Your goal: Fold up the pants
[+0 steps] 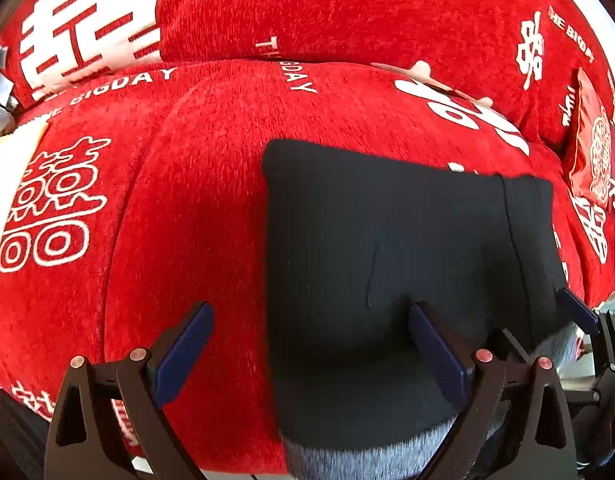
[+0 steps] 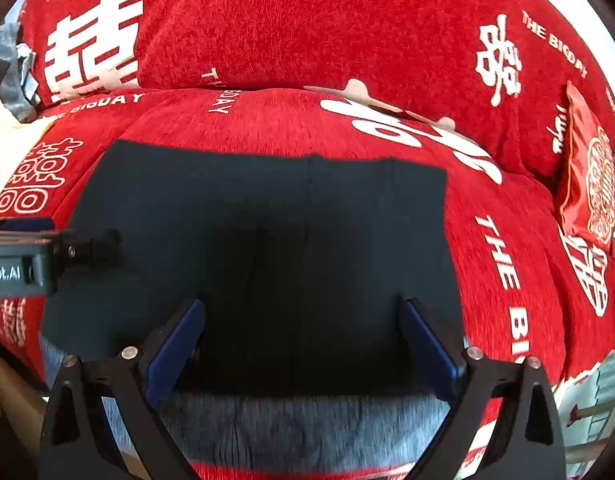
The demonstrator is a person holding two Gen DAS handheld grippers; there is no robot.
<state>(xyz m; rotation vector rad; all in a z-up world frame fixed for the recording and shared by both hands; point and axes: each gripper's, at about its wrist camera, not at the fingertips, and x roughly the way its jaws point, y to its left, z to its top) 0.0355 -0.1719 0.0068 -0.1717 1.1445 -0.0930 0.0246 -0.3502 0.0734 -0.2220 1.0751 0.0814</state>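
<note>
Black pants lie folded into a flat rectangle on the red sofa seat; the grey fleecy inside shows at the near edge. My left gripper is open over the pants' left edge, holding nothing. My right gripper is open above the near part of the pants, holding nothing. The left gripper's body shows at the left of the right wrist view. The right gripper's fingertip shows at the right of the left wrist view.
The sofa cover is red plush with white characters and "THE BIGDAY" lettering. The backrest rises behind the seat. A red printed cushion leans at the right end. Grey fabric lies at the far left.
</note>
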